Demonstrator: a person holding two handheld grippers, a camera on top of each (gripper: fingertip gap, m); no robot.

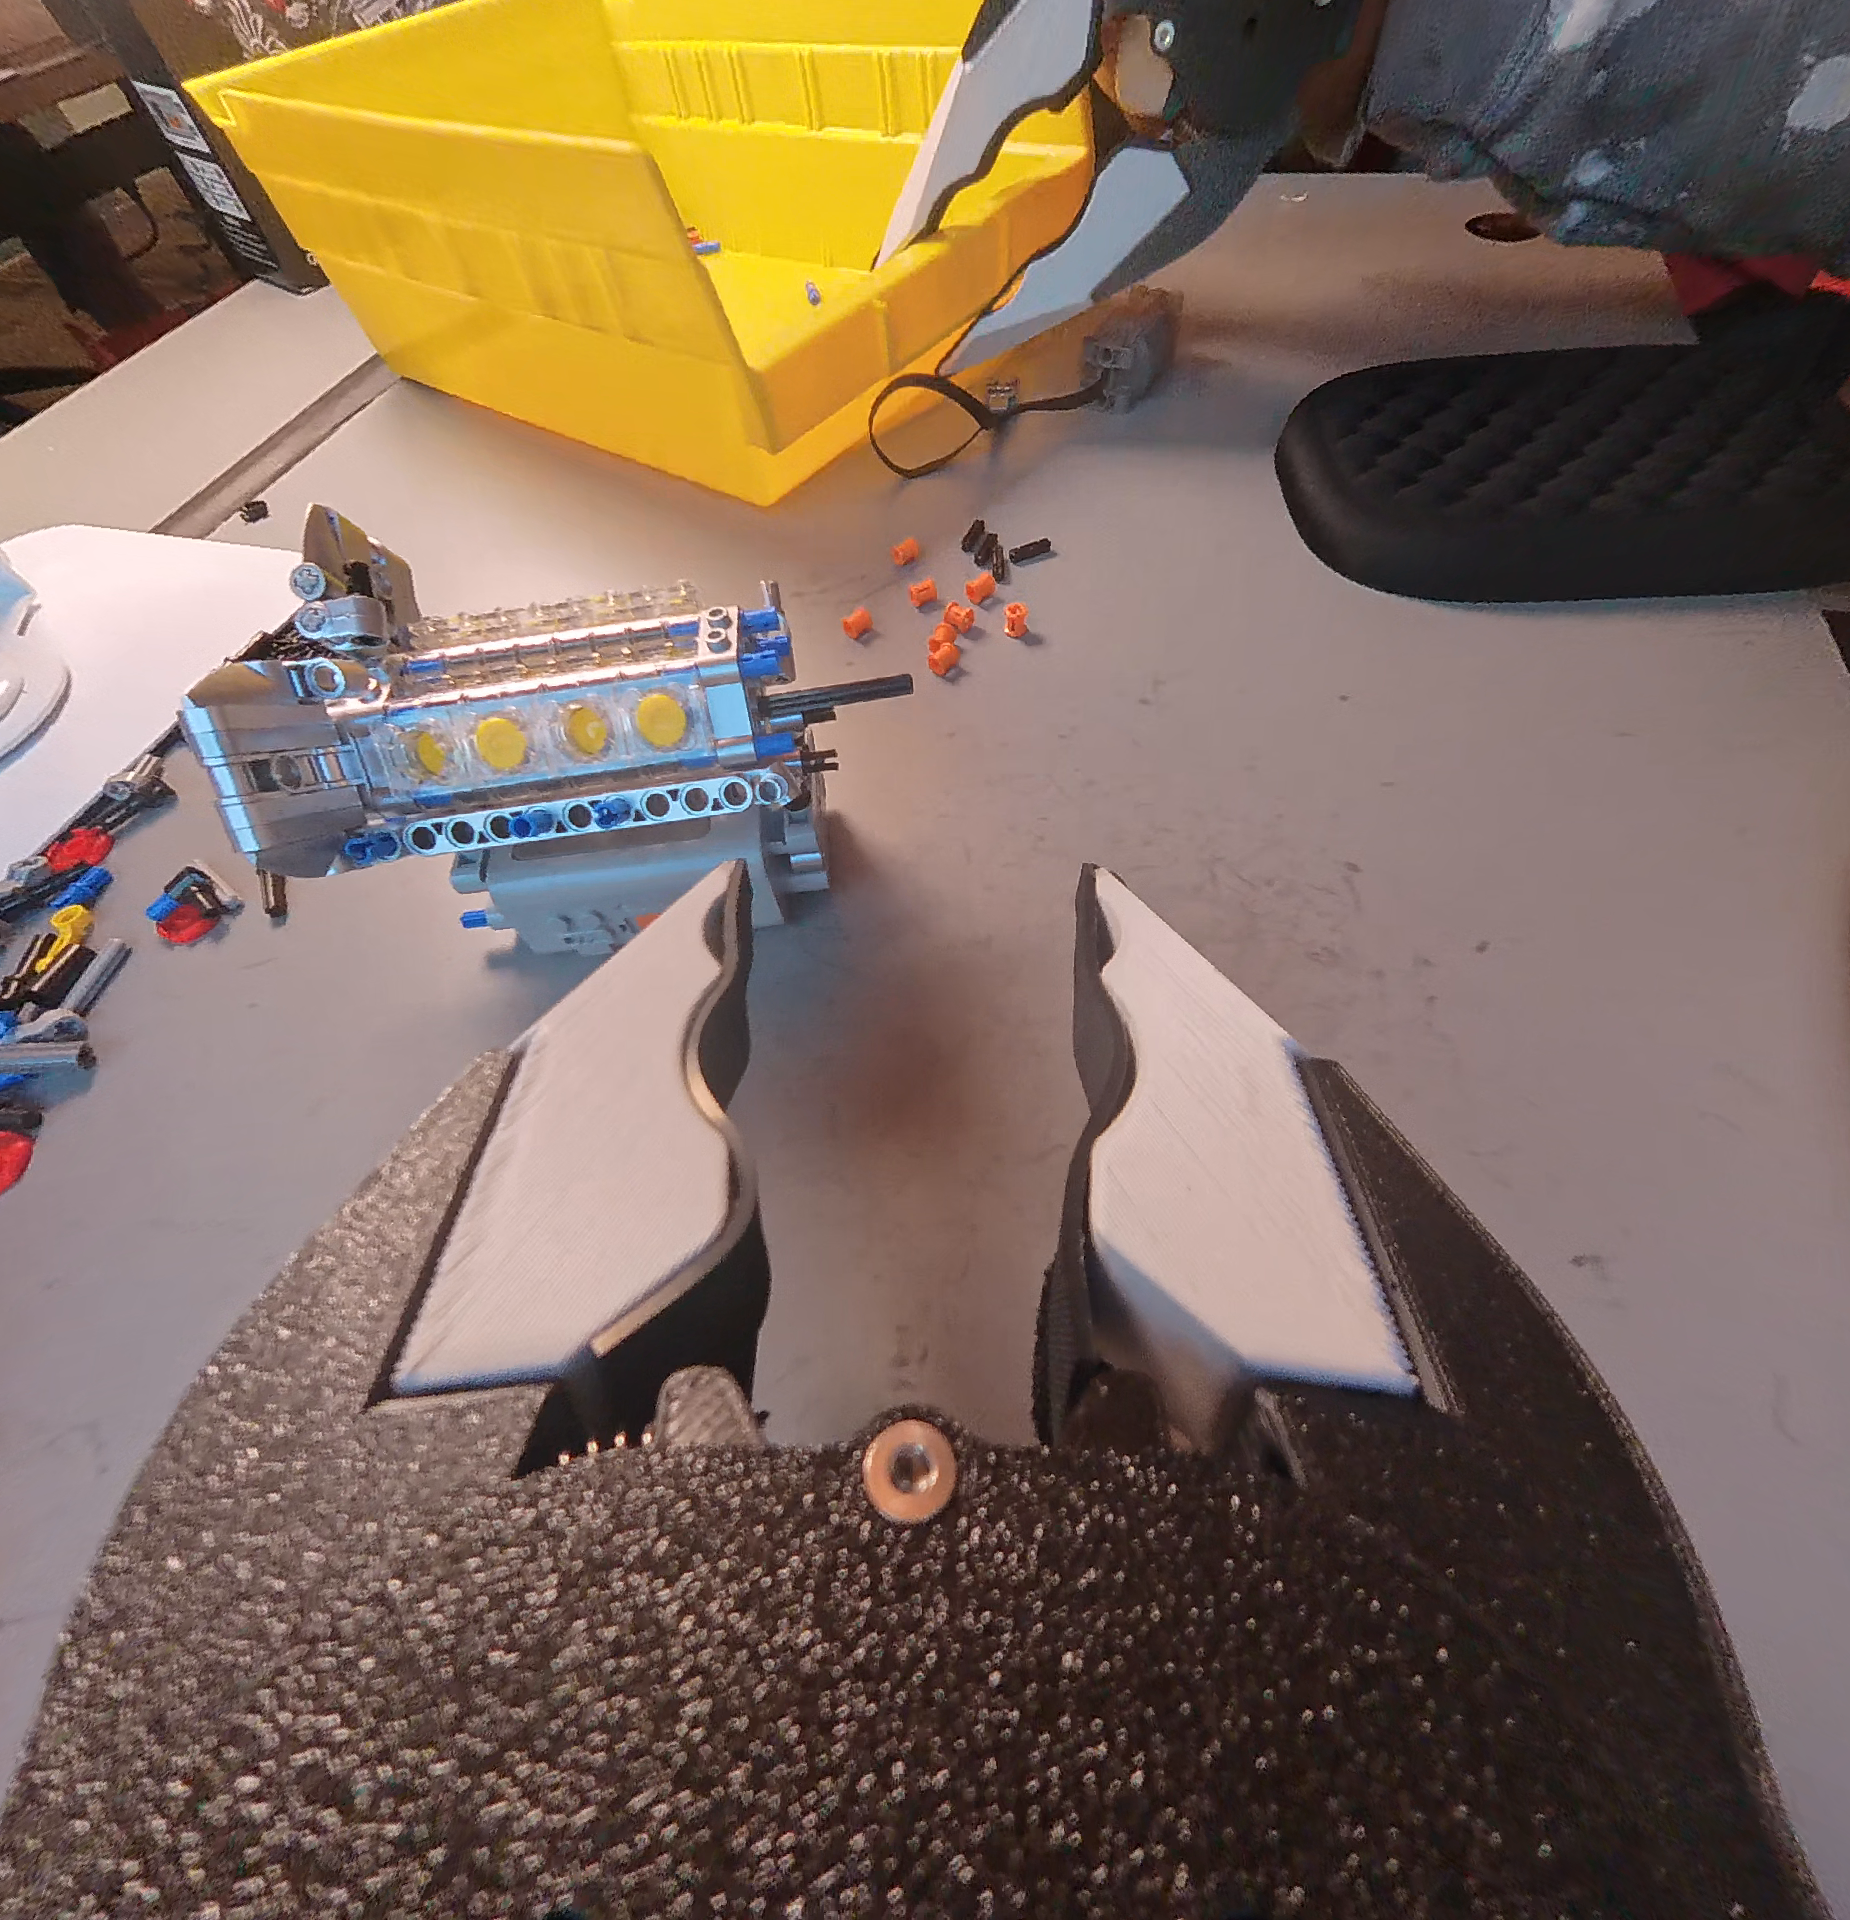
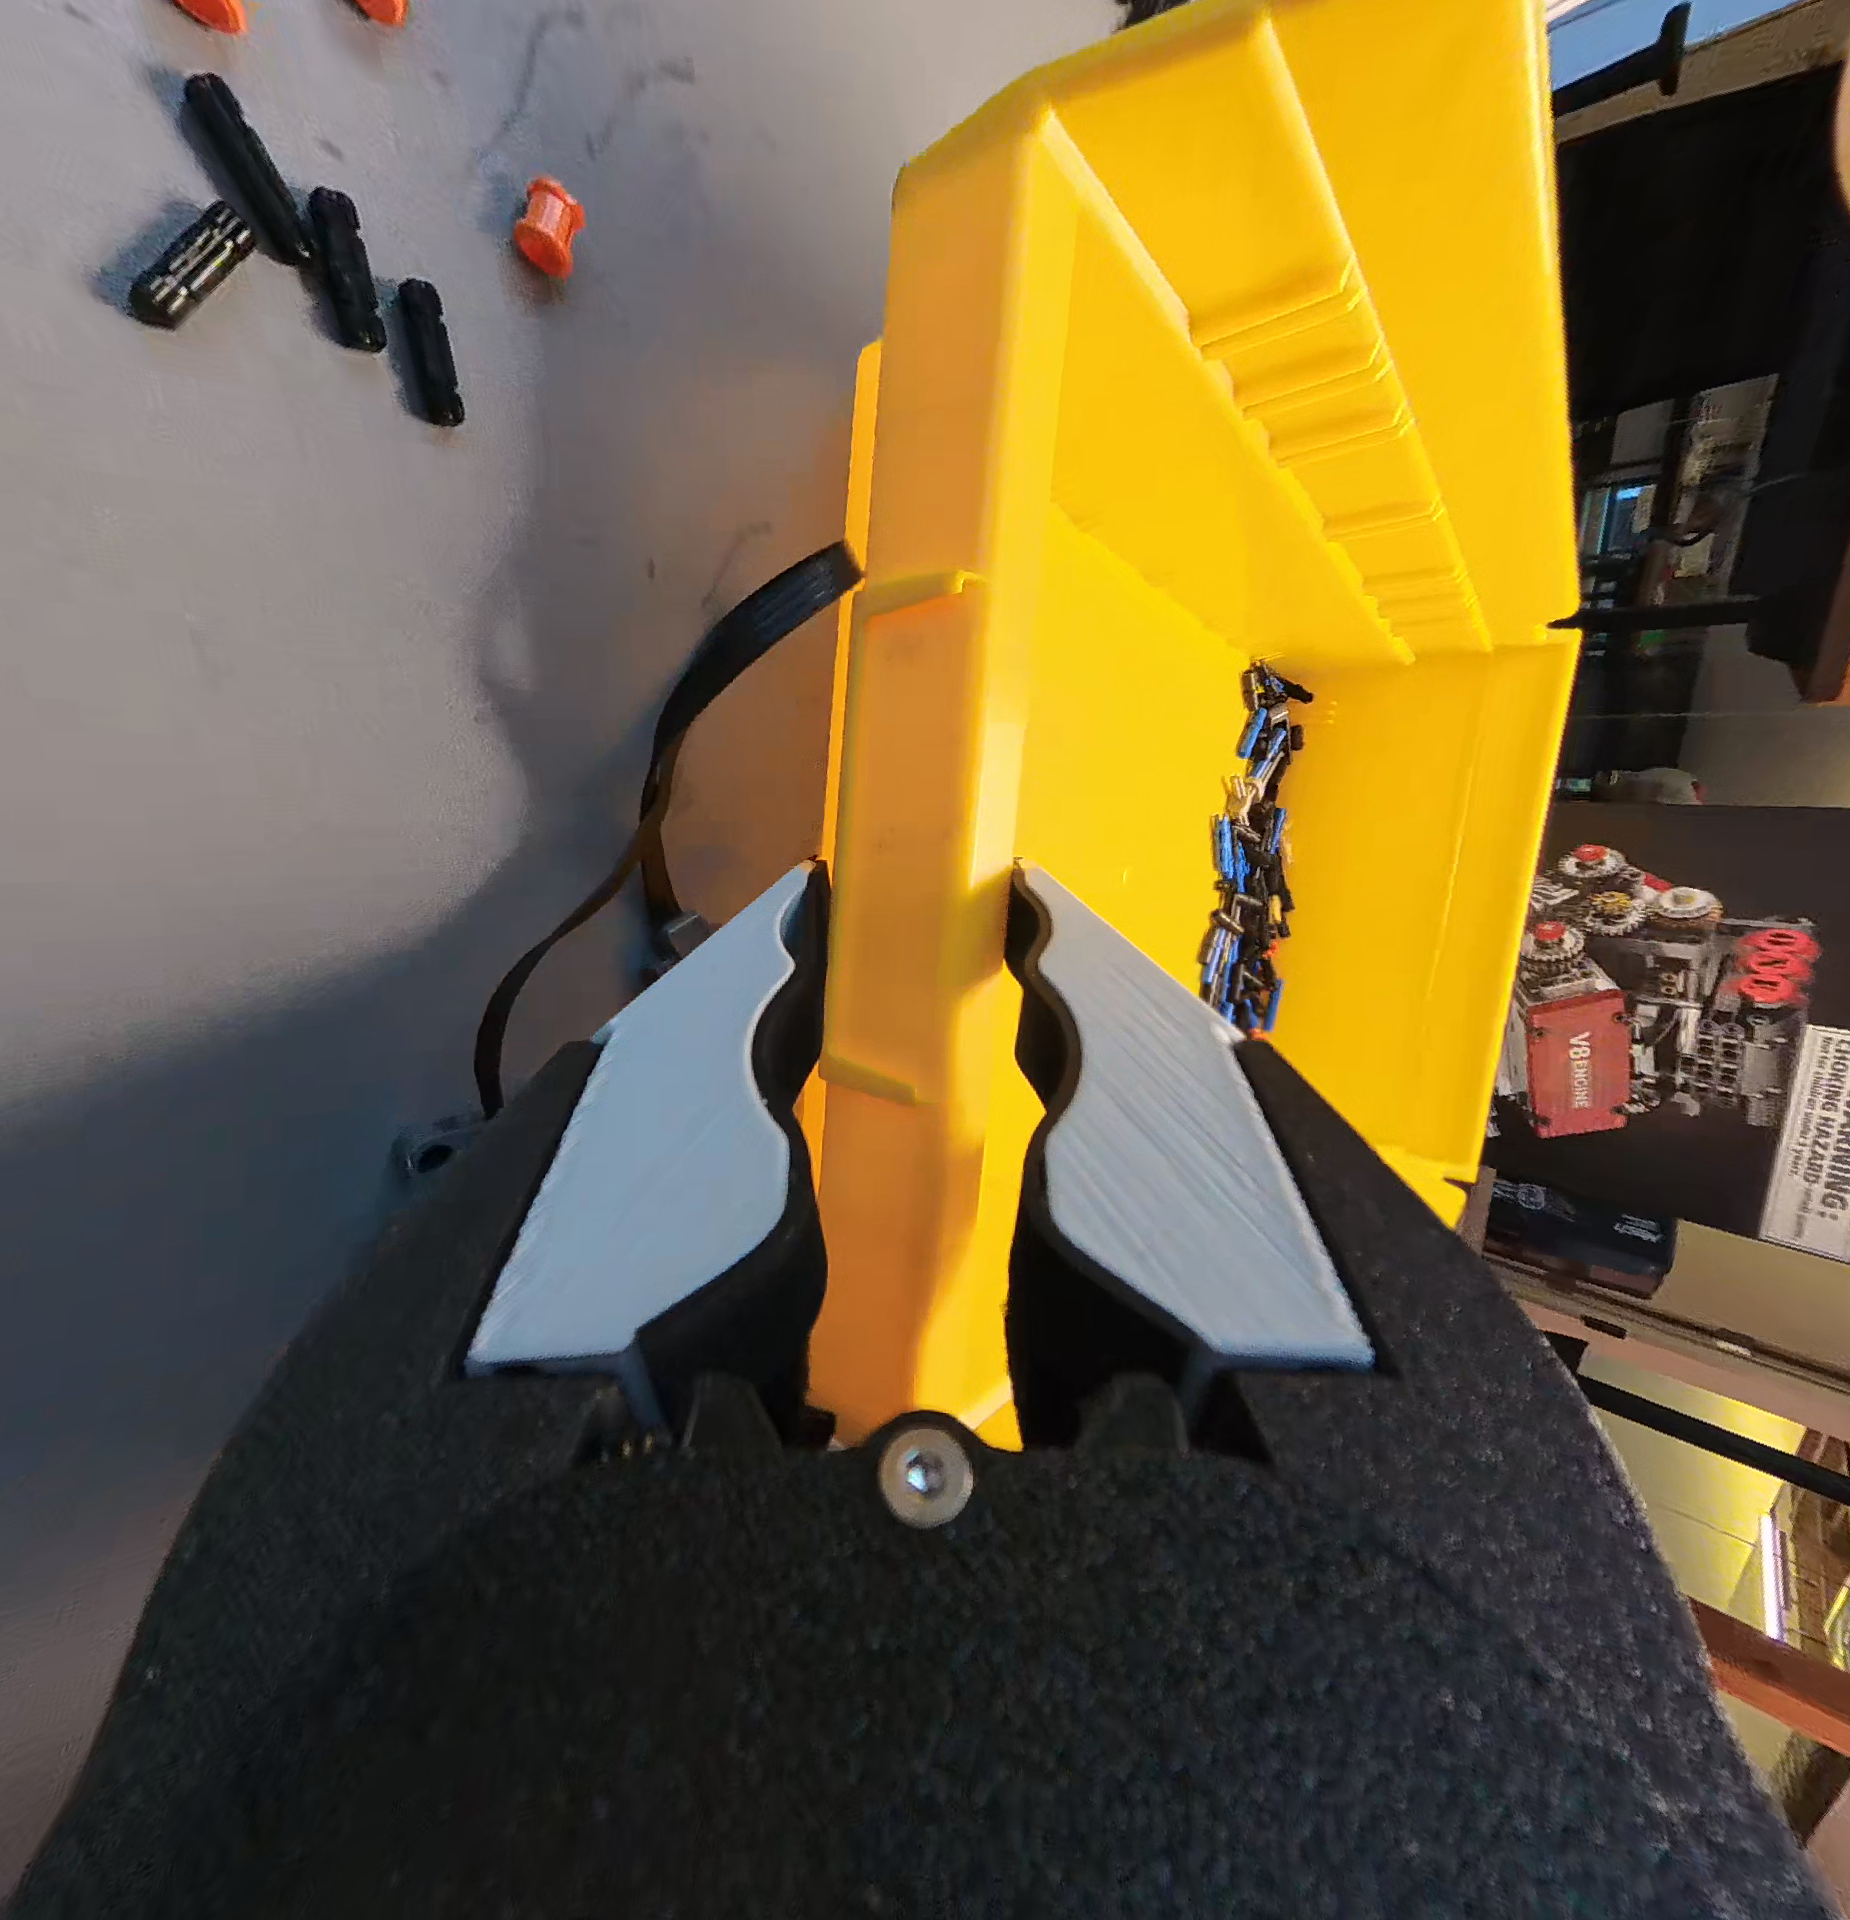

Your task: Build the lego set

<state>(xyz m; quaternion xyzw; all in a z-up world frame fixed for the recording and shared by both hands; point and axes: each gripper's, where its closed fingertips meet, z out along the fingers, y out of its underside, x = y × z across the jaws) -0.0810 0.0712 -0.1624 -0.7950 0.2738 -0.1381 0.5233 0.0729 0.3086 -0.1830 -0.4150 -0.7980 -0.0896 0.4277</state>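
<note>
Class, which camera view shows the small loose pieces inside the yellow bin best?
The right wrist view: the small blue and black pieces lie heaped against the yellow bin wall, beside the right gripper clamping its edge. The left wrist view shows only a few specks inside the bin.

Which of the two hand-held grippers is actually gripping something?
The right hand-held gripper: its fingers are clamped on the wall of the yellow bin. The left hand-held gripper is open over bare grey table, holding nothing.
</note>
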